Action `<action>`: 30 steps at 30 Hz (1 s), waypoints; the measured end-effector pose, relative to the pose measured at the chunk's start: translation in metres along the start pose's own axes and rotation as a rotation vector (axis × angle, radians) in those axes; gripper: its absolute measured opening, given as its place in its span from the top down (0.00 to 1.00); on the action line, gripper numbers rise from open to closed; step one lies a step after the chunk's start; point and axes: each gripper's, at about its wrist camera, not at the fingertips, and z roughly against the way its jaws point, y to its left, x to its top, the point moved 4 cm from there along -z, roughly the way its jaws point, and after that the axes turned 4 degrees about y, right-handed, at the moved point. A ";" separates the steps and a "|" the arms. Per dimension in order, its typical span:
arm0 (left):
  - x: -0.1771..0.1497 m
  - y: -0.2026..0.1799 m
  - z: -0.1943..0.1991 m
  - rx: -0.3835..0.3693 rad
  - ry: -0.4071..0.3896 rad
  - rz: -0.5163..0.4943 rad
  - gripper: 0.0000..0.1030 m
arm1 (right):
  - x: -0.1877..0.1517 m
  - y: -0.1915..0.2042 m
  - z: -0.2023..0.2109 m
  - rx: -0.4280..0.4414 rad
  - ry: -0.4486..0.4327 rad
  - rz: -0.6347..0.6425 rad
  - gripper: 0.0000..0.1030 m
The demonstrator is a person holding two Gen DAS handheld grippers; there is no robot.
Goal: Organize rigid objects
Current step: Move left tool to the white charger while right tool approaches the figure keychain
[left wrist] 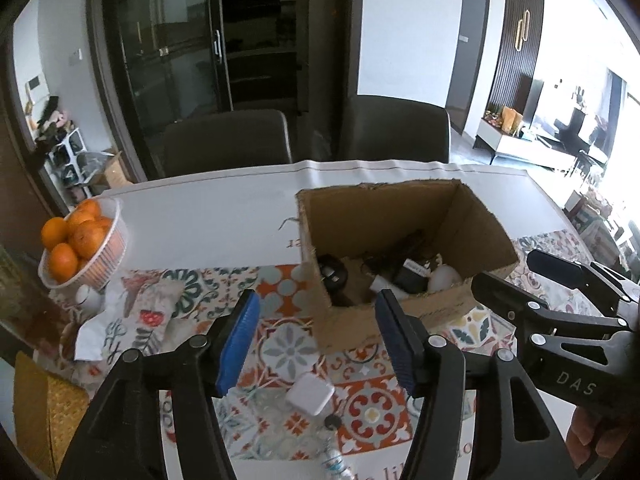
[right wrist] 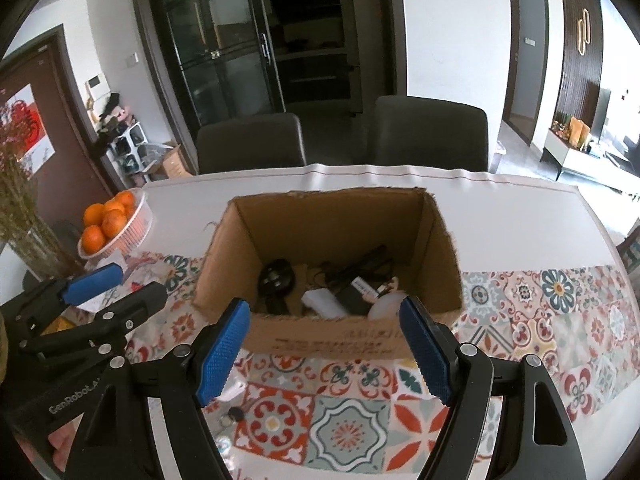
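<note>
Nearest in the left wrist view, the left claw (left wrist: pixel 316 340) is seen partly spread, its blue pads (left wrist: pixel 236 344) apart and nothing between them; no contact with any object is shown. Below its gap, a white charger (left wrist: pixel 310 394) and a small dark key-like item (left wrist: pixel 332 423) lie on the patterned cloth (left wrist: pixel 280 344) of the counter (left wrist: pixel 208 224), with a clear bottle (left wrist: pixel 334 460) at the near edge. In the right wrist view, the right claw (right wrist: pixel 324 348) is seen wide, empty, its pads (right wrist: pixel 218 354) either side of the near wall of the box (right wrist: pixel 328 336). Each claw appears in the other's view: the right one at the far right of the left view, the left one at the left of the right view. The cardboard box stands open-topped at mid-counter, just beyond both claws. Inside it are seen a black round item (right wrist: pixel 276 278), a white block (right wrist: pixel 324 302), a black adapter (right wrist: pixel 358 292) with cables, and a white rounded item (right wrist: pixel 384 308). Left of the box, well apart, a bowl (left wrist: pixel 114 256) of oranges (left wrist: pixel 76 236) rests on the counter. Beyond the far edge, two dark chairs (right wrist: pixel 430 136) are seen, and behind them a glass-doored cabinet (right wrist: pixel 224 40).
</note>
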 end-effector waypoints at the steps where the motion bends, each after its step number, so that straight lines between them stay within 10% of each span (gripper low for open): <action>1: -0.005 0.003 0.002 0.001 0.000 -0.001 0.43 | -0.002 0.003 0.001 0.003 0.001 0.001 0.24; 30: -0.097 0.059 -0.018 -0.042 0.118 -0.085 0.43 | -0.105 0.070 -0.024 -0.013 0.153 -0.075 0.25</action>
